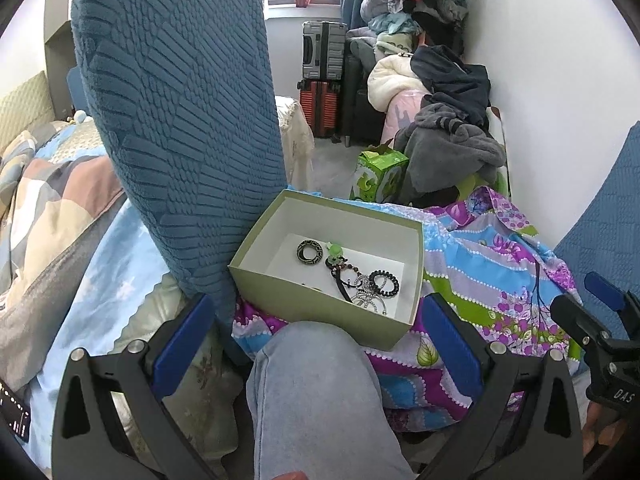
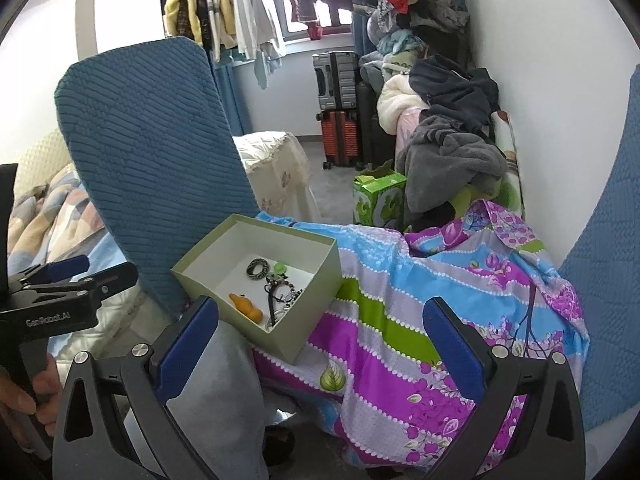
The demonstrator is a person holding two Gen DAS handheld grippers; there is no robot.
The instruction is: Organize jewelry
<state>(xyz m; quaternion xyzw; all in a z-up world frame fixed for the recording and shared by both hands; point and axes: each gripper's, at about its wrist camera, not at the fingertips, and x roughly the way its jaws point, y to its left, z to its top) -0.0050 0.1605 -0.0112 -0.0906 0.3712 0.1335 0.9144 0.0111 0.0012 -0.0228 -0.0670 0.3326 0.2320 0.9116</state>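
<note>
While my left gripper (image 1: 316,344) hangs over a knee (image 1: 312,360) in grey trousers, its jaws stand wide apart and hold nothing. My right gripper (image 2: 320,340) is the same: jaws spread wide, empty, over the cloth (image 2: 400,320). Each gripper shows at the edge of the other's view, the left one gripped by a hand (image 2: 24,396).

One box (image 1: 320,312), pale green outside and white inside, sits open on the flowered cloth, just beside the blue chair back (image 1: 180,120). All the jewelry I can see lies in it. From the left view I count one black-and-gold ring (image 1: 309,252), one green bead charm (image 1: 335,251) on a dark beaded string, one black spiral hair tie (image 1: 384,282), and one silvery piece (image 1: 366,294) tangled with a black cord; how many strands are in that tangle I cannot tell. From the right view one orange piece (image 2: 246,306) also lies near the box's front wall.

Behind, two suitcases (image 1: 324,50) are stacked, one grey on one red, and one green carton (image 1: 380,176) stands on the floor.
</note>
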